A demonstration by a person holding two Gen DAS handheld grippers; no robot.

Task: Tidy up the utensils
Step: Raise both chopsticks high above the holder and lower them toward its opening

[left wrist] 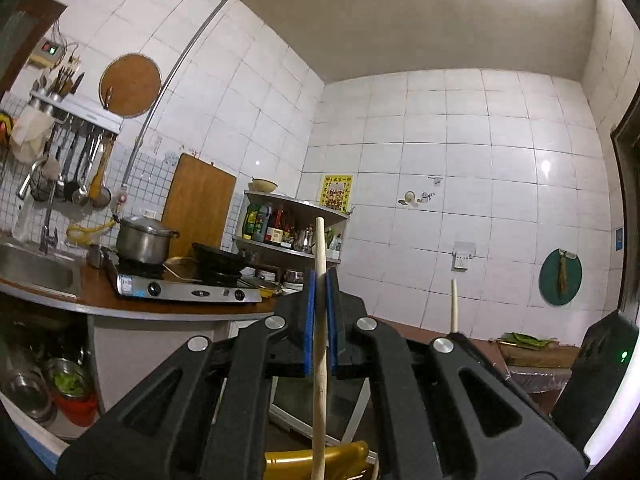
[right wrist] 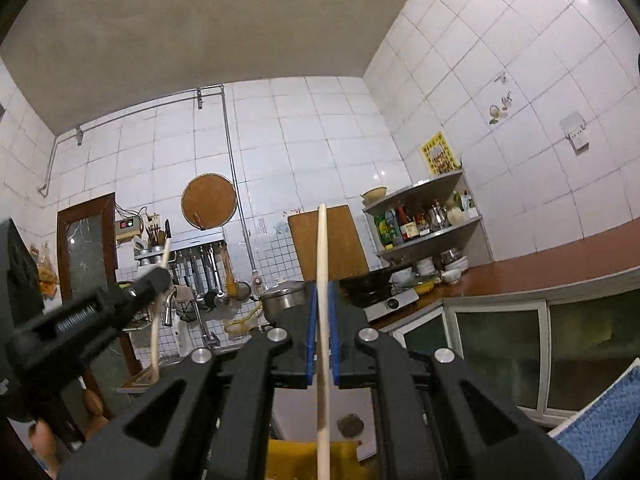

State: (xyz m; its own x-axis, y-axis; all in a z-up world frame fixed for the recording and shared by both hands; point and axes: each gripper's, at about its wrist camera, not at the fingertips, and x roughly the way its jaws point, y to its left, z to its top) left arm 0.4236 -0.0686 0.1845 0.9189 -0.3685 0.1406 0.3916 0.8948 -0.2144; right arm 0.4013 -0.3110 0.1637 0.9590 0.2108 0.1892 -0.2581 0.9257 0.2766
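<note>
Left gripper [left wrist: 320, 280] clamped on a wooden chopstick [left wrist: 319, 344], stick upright between the blue pads [left wrist: 309, 320]. Right gripper [right wrist: 322, 292] likewise pinching a second chopstick [right wrist: 323, 320], near vertical. Both held up in the air, facing the stove [left wrist: 184, 288] and hanging-utensil rack [right wrist: 188, 248].

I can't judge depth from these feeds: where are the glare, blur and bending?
Left wrist view: ceiling light blown out top right, glare spots on the white wall tiles, tile lines bowed by the fisheye. Right wrist view: the left gripper is motion-blurred at left; the pale wooden stick stays sharp.
</note>
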